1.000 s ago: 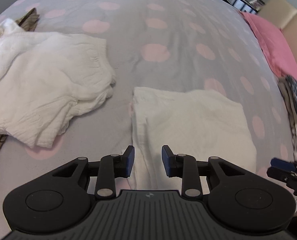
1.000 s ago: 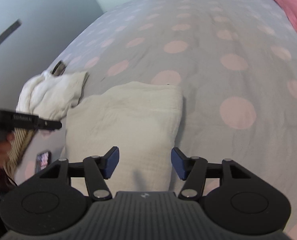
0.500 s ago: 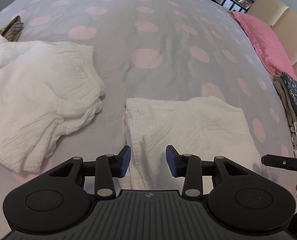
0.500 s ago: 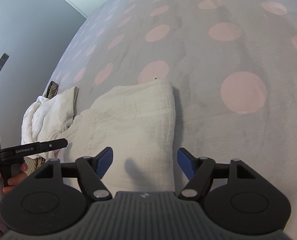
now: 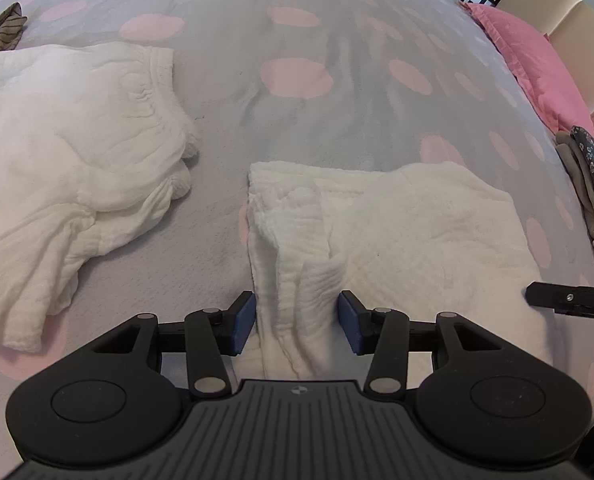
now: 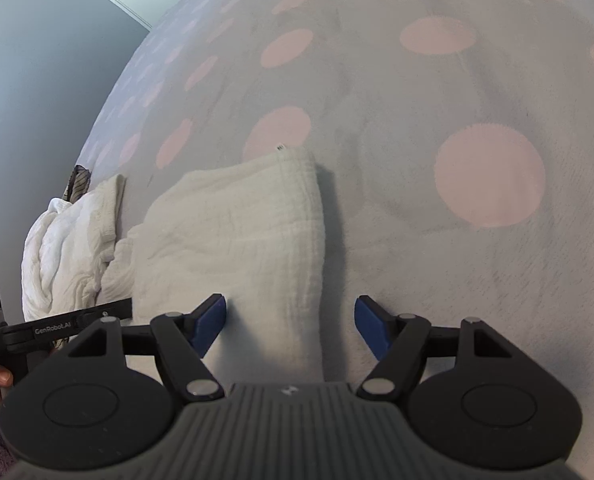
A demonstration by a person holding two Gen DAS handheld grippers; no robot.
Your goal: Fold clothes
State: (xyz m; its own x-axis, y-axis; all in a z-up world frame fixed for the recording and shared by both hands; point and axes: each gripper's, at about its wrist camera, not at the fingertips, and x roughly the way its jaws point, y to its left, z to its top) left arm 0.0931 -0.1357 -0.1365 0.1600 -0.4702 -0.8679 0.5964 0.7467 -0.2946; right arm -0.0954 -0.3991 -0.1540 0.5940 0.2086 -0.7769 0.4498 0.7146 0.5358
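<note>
My left tool (image 5: 295,322) sits low over the near left edge of the folded white crinkle-cotton garment (image 5: 417,220), jaws spread w/ a bunched ridge of its fabric rising between the blue pads (image 5: 244,322); can't tell if the pads touch it. My right tool (image 6: 290,326) hovers at the garment's right edge, jaws wide apart, the edge fold lying between them, not gripped. Garment lies on the grey bed cover w/ pink dots (image 5: 305,76). Rumpled white cotton top (image 5: 69,160) is left of it, apart. Pink pillow (image 5: 529,64) and stacked clothes (image 5: 593,184) at far right; grey wall (image 6: 37,60) beyond the bed.
</note>
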